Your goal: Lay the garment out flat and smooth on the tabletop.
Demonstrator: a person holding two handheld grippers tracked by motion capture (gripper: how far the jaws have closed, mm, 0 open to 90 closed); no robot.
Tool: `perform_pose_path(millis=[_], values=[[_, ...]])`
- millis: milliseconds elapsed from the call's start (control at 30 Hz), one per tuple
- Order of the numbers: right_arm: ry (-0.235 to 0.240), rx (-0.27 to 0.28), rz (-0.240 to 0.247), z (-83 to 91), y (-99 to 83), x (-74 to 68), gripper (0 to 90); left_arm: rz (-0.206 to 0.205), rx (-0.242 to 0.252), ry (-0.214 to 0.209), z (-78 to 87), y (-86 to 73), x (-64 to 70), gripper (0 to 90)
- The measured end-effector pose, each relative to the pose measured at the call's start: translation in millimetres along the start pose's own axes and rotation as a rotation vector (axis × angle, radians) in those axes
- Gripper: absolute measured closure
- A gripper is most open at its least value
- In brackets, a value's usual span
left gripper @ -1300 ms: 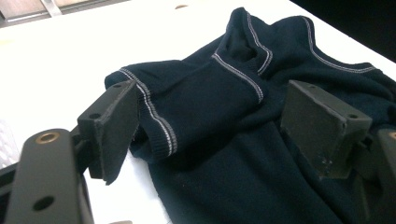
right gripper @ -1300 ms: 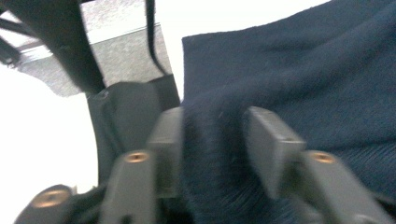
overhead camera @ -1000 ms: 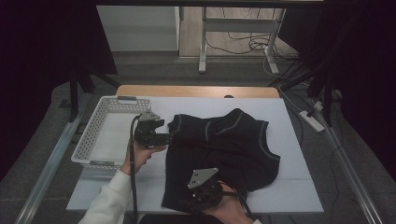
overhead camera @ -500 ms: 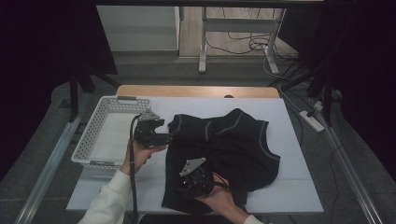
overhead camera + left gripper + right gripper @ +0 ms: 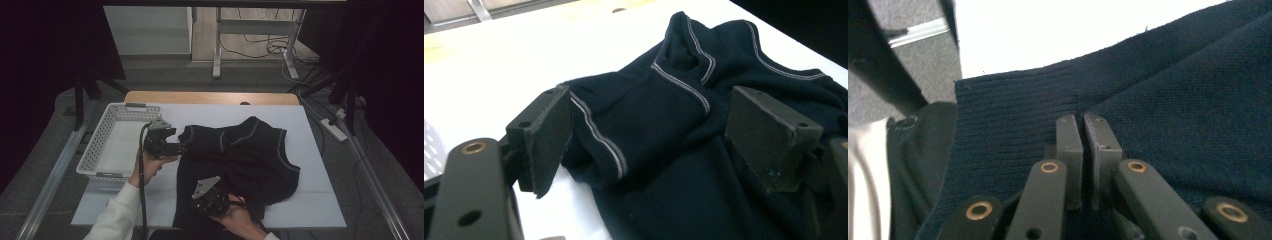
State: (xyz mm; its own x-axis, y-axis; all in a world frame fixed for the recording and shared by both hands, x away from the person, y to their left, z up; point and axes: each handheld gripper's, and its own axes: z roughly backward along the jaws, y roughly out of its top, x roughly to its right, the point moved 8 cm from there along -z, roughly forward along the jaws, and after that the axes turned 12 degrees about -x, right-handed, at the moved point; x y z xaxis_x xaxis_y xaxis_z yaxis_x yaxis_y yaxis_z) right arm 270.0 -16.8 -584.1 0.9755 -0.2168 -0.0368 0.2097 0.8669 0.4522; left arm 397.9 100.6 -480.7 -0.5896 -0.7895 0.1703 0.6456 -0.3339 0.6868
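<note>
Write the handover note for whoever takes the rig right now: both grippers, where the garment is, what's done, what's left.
Left gripper: open, jaws either side of a stitched fold at the dark garment's left edge, not yet closed on it.
Right gripper: jaws shut over the garment's ribbed hem at the near edge; whether cloth is pinched between them cannot be told.
Garment: lies rumpled on the white table, partly folded over itself. White basket stands to its left.
Done: nothing in the basket yet.
Left: probably close the left gripper, then fold or move the garment.

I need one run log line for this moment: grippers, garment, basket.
left gripper: open, at sleeve of dark garment | right gripper: shut on hem | white basket: left of garment, nothing seen inside
</note>
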Motion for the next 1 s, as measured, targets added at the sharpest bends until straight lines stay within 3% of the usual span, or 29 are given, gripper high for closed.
perform_pose_path(millis=[233,367,467,533,633,700,800,900,1000], values=[[0.066,0.013,0.013,6.3,-2.7,-22.2,86.2,-0.001,0.000,0.001,0.0,0.1,0.2,20.2],[0.109,0.023,0.050,8.3,1.0,-40.8,86.2,-0.001,0.000,0.001,0.0,0.2,0.4,20.1],[0.107,0.018,0.079,6.6,2.6,-48.2,85.9,-0.001,-0.001,0.001,-0.2,0.1,0.4,20.1],[0.105,0.036,0.061,7.0,3.4,-44.8,82.8,-0.002,0.000,0.000,-0.1,0.1,0.7,20.1],[0.131,0.093,-0.011,18.0,6.3,-36.5,66.8,-0.003,-0.001,0.000,-0.3,0.1,0.8,20.1],[0.082,0.131,-0.035,33.4,6.4,-28.0,56.0,-0.003,-0.003,0.000,-0.7,-0.3,0.6,20.1],[0.018,0.190,-0.083,63.3,-2.0,-12.2,51.4,-0.001,-0.004,0.001,-0.9,-0.6,0.2,20.1],[-0.097,0.208,-0.128,91.1,-25.2,11.5,49.4,-0.002,-0.005,0.002,-0.6,-0.7,0.0,20.1],[-0.159,0.237,-0.226,115.5,-56.8,34.5,48.5,0.000,-0.006,0.001,-1.4,-0.7,0.4,20.1]])
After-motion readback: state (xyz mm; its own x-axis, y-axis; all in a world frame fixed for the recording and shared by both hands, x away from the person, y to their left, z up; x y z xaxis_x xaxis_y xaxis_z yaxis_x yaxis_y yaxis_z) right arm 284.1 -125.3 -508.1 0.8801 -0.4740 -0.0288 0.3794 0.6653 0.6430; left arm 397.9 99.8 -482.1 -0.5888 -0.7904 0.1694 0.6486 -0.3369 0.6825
